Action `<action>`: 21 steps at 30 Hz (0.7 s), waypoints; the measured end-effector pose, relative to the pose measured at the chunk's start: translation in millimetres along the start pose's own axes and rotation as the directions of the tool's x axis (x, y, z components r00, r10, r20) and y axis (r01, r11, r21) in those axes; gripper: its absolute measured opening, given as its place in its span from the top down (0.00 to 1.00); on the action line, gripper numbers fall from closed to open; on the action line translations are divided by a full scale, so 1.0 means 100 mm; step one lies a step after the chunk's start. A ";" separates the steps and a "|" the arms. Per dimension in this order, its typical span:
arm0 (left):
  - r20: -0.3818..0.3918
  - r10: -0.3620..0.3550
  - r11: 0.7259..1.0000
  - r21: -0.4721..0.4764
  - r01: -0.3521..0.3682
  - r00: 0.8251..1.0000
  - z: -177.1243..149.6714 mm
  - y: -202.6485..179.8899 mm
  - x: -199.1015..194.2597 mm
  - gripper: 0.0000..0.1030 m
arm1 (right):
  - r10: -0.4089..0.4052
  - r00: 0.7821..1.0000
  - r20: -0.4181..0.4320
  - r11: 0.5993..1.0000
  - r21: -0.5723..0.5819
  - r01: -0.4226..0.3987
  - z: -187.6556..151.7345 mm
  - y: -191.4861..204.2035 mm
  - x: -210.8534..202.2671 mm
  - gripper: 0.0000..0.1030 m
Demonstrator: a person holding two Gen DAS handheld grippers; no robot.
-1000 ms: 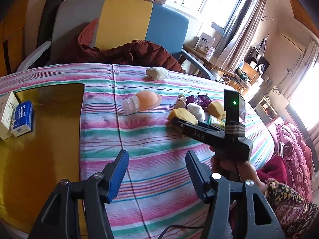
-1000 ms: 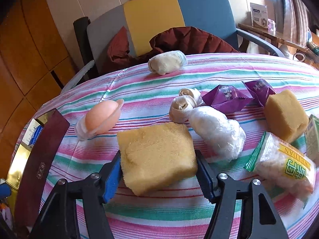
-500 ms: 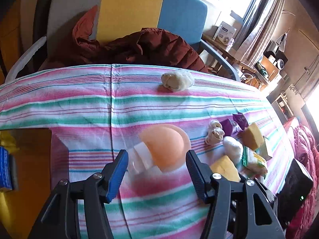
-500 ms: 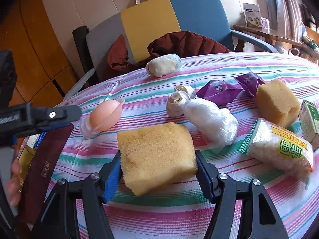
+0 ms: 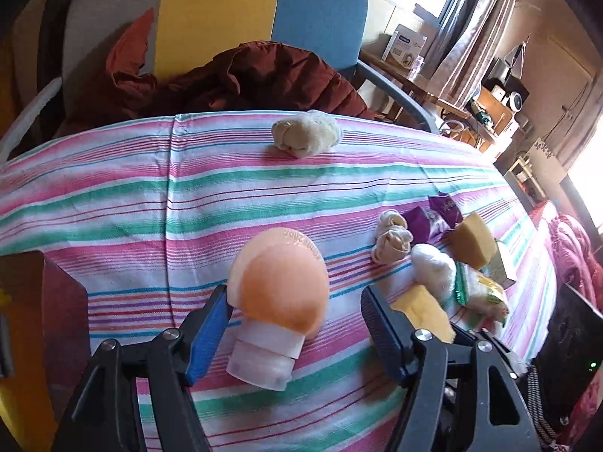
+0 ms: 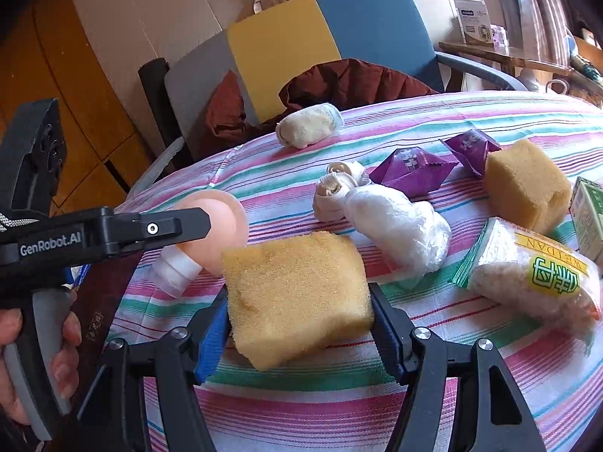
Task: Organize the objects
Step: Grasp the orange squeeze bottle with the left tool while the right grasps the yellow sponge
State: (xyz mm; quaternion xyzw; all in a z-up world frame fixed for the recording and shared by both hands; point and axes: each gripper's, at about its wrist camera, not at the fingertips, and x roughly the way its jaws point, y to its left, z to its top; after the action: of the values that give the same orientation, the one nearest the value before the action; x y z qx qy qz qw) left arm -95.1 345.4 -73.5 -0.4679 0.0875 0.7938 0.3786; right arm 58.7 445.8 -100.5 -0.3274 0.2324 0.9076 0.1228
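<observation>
Sponge (image 6: 297,297) sits clamped in my right tool (image 6: 299,324), lower centre of frame; my left tool (image 5: 296,324) is opening around the orange travel bottle (image 5: 279,293) on the striped desk (image 5: 150,196).

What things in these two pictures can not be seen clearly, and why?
- Green carton, right wrist view: cut off by the picture's edge.
- Yellow sponge, left wrist view: partly behind the left gripper.
- Raised lettering on the peach bottle, left wrist view: too small to read fully.
- Dark box, right wrist view: mostly behind the left gripper.
</observation>
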 end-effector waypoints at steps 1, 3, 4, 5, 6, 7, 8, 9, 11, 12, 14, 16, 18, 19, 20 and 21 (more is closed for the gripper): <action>-0.004 0.039 0.999 0.022 -0.039 0.999 0.02 -0.02 0.05 0.31 | 0.001 1.000 0.000 1.000 0.001 -0.001 0.00 0.00 0.00 0.34; -0.011 0.101 0.993 0.062 -0.100 0.995 0.03 -0.03 0.13 0.31 | 0.004 1.000 0.000 1.000 0.003 -0.004 0.00 -0.01 0.00 0.34; -0.017 0.130 0.989 0.072 -0.128 0.991 0.03 -0.04 0.18 0.31 | 0.004 1.000 0.000 1.000 0.003 -0.004 0.00 -0.01 0.00 0.34; -0.022 0.137 0.989 0.066 -0.136 0.990 0.01 -0.01 0.20 0.30 | 0.003 1.000 0.001 1.000 0.003 -0.003 0.00 -0.01 0.00 0.34; -0.025 0.122 0.991 0.050 -0.121 0.992 -0.01 0.01 0.22 0.31 | 0.003 1.000 0.001 1.000 0.003 -0.003 0.01 -0.01 0.00 0.34; -0.029 0.114 0.993 0.032 -0.113 0.993 -0.03 0.04 0.23 0.31 | 0.003 1.000 0.001 1.000 0.003 -0.003 0.01 -0.01 0.00 0.34; -0.032 0.108 0.994 0.016 -0.108 0.994 -0.04 0.06 0.25 0.31 | 0.003 1.000 0.001 1.000 0.003 -0.003 0.01 -0.01 0.00 0.34; -0.030 0.096 0.995 -0.002 -0.096 0.995 -0.06 0.08 0.26 0.34 | 0.003 1.000 0.001 1.000 0.004 -0.003 0.01 -0.01 0.00 0.34; 0.002 0.078 0.997 -0.029 -0.078 0.997 -0.11 0.10 0.23 0.40 | 0.003 1.000 0.001 1.000 0.003 -0.003 0.01 -0.01 0.00 0.34; 0.015 0.072 0.997 -0.029 -0.072 0.997 -0.13 0.08 0.22 0.47 | 0.003 1.000 0.001 1.000 0.003 -0.003 0.01 -0.01 0.00 0.34; 0.030 0.087 0.996 -0.010 -0.087 0.996 -0.17 0.03 0.19 0.50 | 0.003 1.000 0.001 1.000 0.004 -0.003 0.01 -0.01 0.00 0.34; 0.051 0.100 0.995 -0.010 -0.100 0.994 -0.24 0.02 0.15 0.50 | 0.004 1.000 0.002 1.000 0.005 -0.004 0.00 -0.01 0.00 0.34; 0.070 0.095 0.995 -0.035 -0.093 0.993 -0.30 0.05 0.10 0.50 | 0.005 1.000 0.003 1.000 0.006 -0.005 0.00 -0.02 0.00 0.34; 0.078 0.096 0.994 -0.051 -0.093 0.992 -0.34 0.07 0.07 0.51 | 0.004 1.000 0.004 1.000 0.006 -0.004 0.00 -0.02 0.00 0.34; 0.082 0.100 0.993 -0.063 -0.095 0.992 -0.38 0.08 0.04 0.51 | 0.003 1.000 0.004 1.000 0.005 -0.003 0.00 -0.02 0.00 0.34; 0.083 0.100 0.993 -0.074 -0.094 0.992 -0.41 0.09 0.02 0.51 | 0.001 1.000 0.004 1.000 0.004 -0.001 0.01 -0.02 0.00 0.34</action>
State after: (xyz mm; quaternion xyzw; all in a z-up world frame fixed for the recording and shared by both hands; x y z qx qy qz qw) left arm -74.2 319.5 -99.1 -0.4414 0.0658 0.8332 0.3265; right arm 58.9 447.6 -100.8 -0.3253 0.2341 0.9078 0.1234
